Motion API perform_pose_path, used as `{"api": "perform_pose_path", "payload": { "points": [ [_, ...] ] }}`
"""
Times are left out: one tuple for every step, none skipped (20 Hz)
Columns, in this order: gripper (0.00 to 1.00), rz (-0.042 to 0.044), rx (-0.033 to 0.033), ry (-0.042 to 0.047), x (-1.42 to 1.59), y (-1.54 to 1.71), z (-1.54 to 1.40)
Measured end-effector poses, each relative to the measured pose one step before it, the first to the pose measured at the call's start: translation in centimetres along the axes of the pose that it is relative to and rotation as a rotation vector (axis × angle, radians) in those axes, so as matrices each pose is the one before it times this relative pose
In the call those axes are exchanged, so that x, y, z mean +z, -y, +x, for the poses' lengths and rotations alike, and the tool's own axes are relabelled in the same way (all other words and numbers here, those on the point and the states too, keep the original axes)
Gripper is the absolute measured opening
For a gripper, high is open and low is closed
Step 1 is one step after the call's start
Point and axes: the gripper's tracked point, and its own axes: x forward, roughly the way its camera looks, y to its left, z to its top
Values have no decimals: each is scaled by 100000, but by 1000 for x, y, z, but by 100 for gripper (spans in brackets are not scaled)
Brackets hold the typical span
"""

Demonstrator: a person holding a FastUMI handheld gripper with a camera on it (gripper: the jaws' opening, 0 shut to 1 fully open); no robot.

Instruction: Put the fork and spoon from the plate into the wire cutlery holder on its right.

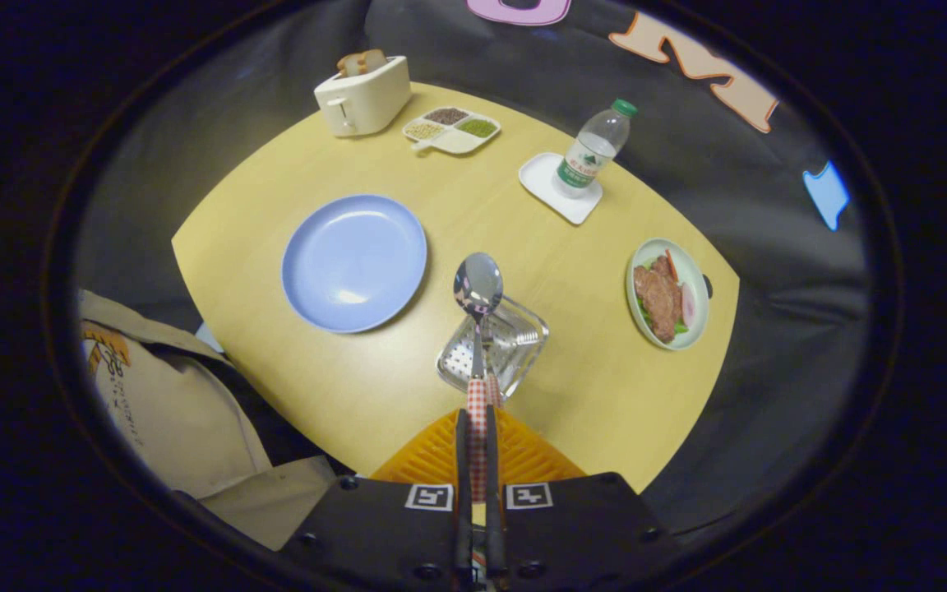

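The gripper [478,419] is held high above the near edge of the round worktop [572,395] and looks steeply down on it. Its jaws are closed on the checked handle of one spoon [478,288], pressed from both sides; the spoon is carried along the fingers, its bowl pointing away from them and facing up. The bowl is seen over the far rim of the single wire cutlery holder [515,341], which stands just ahead of the fingertips. A second checked handle is seen beside the spoon's, at the holder's near rim; whether it belongs to the fork cannot be told.

One blue plate [354,263] lies to the left of the holder, with nothing on it. Farther off, one toaster [362,97] with bread in its slot, one divided dish [453,129] of grains, and one water bottle [593,150] on a white tray [541,182] are set along the far side. One plate of food [667,294] lies to the right of the holder, well apart. An orange ribbed object [523,456] lies under the fingers at the near edge. A person's sleeve [169,395] is seen at the left. Nothing stands between the spoon and the holder.
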Motion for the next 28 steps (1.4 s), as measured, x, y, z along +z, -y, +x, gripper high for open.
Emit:
{"api": "perform_pose_path", "payload": {
  "points": [
    [10,-1773,-596,-2195,-479,469,-229],
    [10,-2095,-517,-3634,-727,572,-164],
    [9,-1252,48,-2405,-416,291,-161],
    [9,-1541,686,-3415,-523,148,137],
    [9,-1366,345,-3180,-388,236,251],
    [10,-1563,311,-2479,-187,103,183],
    [10,-1638,741,-2980,-38,99,247],
    [9,-1151,664,-1162,245,6,236],
    [10,-1407,989,-1352,235,-200,256],
    [9,-1443,466,-2050,140,27,273],
    [10,-1292,-109,-2147,-3,231,329],
    [10,-1026,542,-2478,47,79,332],
    [9,-346,154,-2032,-84,251,498],
    [9,276,227,-1867,-76,164,189],
    [9,585,409,-975,229,147,258],
    [9,586,865,-909,166,-83,119],
    [9,249,821,-763,186,-67,137],
    [9,53,206,-724,192,47,-36],
    [9,55,-261,-344,16,120,62],
    [9,-398,-356,-208,109,70,6],
    [9,-107,-441,222,128,81,82],
    [9,544,137,396,178,25,-49],
    [11,849,427,847,118,-47,-74],
    [13,817,-270,1074,243,71,-126],
    [15,888,-49,1255,112,145,-106],
    [16,1251,514,1207,175,-55,-102],
    [18,936,-247,1665,175,-17,-10],
    [22,847,-66,2111,258,-15,-297]
  ]
}}
